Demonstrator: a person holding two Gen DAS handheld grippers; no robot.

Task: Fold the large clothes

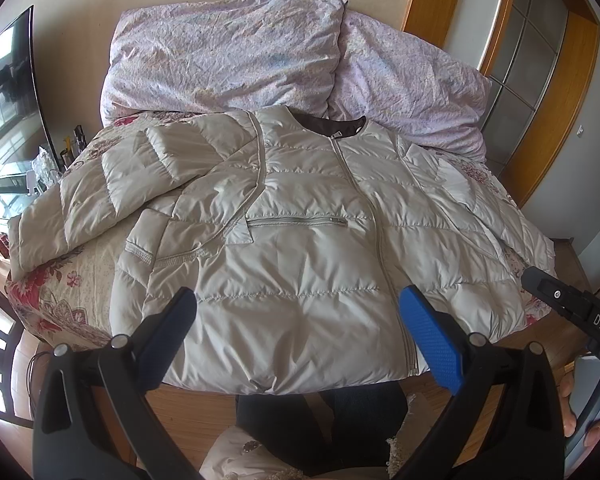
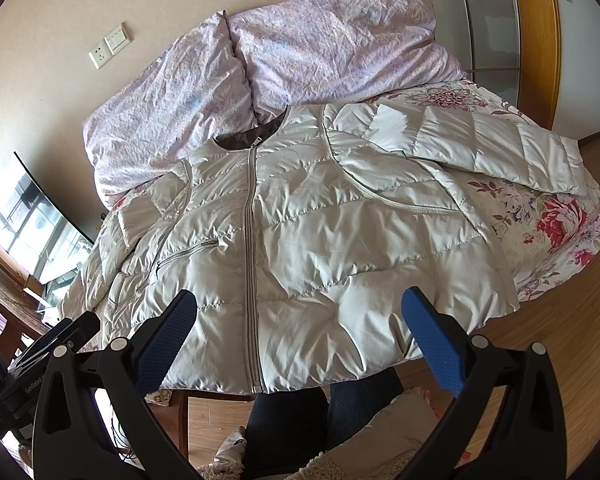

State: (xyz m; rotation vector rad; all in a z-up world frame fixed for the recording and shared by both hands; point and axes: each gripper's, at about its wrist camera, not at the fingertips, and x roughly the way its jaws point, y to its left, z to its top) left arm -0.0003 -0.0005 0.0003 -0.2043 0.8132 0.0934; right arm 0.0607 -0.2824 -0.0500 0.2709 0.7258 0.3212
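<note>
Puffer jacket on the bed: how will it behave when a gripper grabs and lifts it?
The jacket is probably floppy: it drapes over the bed edge, creased all over. Its shiny shell suggests it may slide between the pads. The quilted, puffy panels hint it is light for its bulk and may spring back after folding.

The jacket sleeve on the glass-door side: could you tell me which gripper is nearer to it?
Right. The right gripper hovers over the hem beside that sleeve; the left gripper hovers nearer the television.
</note>
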